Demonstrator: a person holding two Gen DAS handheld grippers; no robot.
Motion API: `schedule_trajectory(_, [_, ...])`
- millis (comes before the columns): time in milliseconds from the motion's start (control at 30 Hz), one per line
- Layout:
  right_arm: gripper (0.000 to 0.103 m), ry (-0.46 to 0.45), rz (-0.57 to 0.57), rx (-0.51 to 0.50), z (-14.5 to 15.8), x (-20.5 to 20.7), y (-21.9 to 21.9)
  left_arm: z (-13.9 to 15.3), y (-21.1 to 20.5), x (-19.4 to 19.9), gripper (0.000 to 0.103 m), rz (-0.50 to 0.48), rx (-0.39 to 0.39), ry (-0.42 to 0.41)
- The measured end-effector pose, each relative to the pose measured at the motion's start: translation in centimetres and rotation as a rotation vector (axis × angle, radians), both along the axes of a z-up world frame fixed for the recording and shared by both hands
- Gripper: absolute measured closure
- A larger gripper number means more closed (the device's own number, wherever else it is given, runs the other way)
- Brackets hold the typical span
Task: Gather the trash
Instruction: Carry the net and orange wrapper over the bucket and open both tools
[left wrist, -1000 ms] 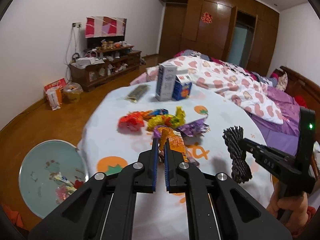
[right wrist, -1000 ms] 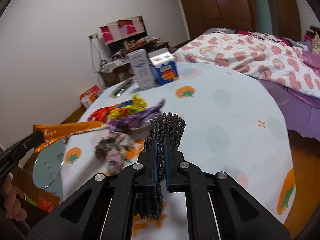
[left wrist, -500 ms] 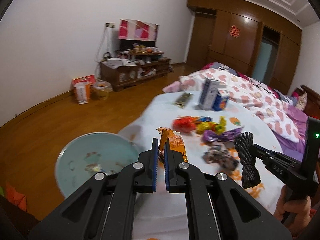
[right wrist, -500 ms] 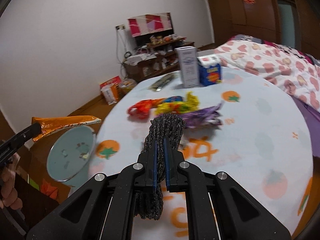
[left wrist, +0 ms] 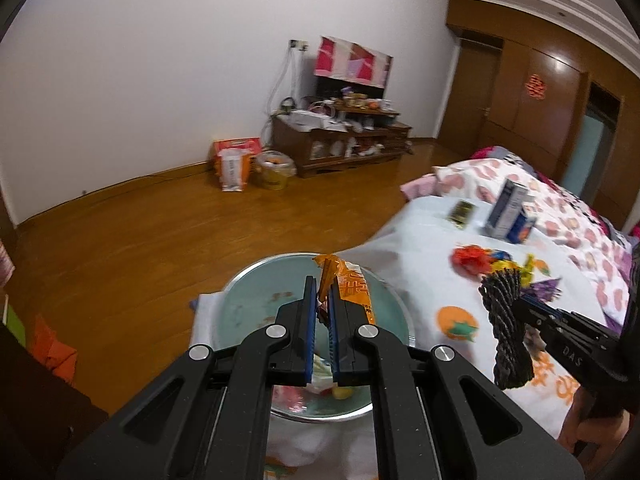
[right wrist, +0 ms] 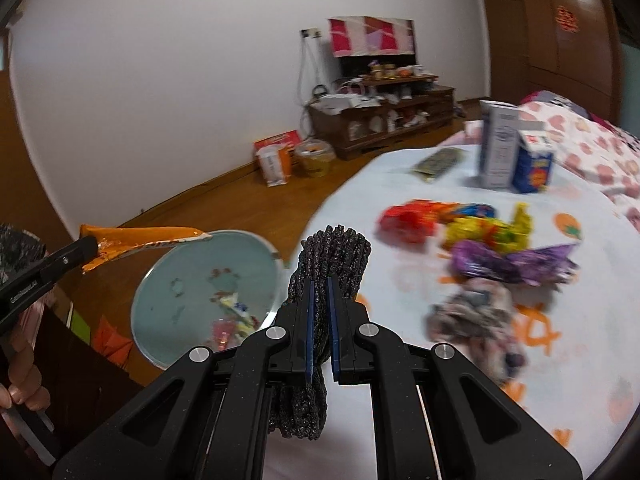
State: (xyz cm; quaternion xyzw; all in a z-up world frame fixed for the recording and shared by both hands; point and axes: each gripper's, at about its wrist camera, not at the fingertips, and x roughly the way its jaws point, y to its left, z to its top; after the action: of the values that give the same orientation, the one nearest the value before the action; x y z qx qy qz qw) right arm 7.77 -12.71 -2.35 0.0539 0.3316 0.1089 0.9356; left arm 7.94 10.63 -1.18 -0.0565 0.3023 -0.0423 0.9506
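Orange foil shows first in the left wrist view: the left gripper has its fingers clamped on an orange wrapper, which hangs over the pale green bin standing on the floor just off the surface's near edge. To the right, the right gripper carries a dark knitted bundle above the surface. Further wrappers and two cartons lie toward the far edge. In the right wrist view the same gripper's fingers are closed on the bundle, which bulges above and below them; the bin sits left of it, with bits of trash inside. A purple wrapper, a yellow wrapper, a red wrapper and a grey crumpled wad wait on the surface, blurred. I judge the main risk is release too early: the light wrapper could drift past the rim onto the floor, and the bundle could snag on the fingers. The bin's near rim is hidden behind the left gripper, and the surface's near edge is cut off.
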Motion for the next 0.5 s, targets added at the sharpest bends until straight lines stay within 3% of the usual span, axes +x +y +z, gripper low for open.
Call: schedule_trajectory(500, [0.096,0.069,0.116,-0.023,-4.0,5.5,7.3,-3.5,1.9,2.0,0.098,0.083,0.053,0.086])
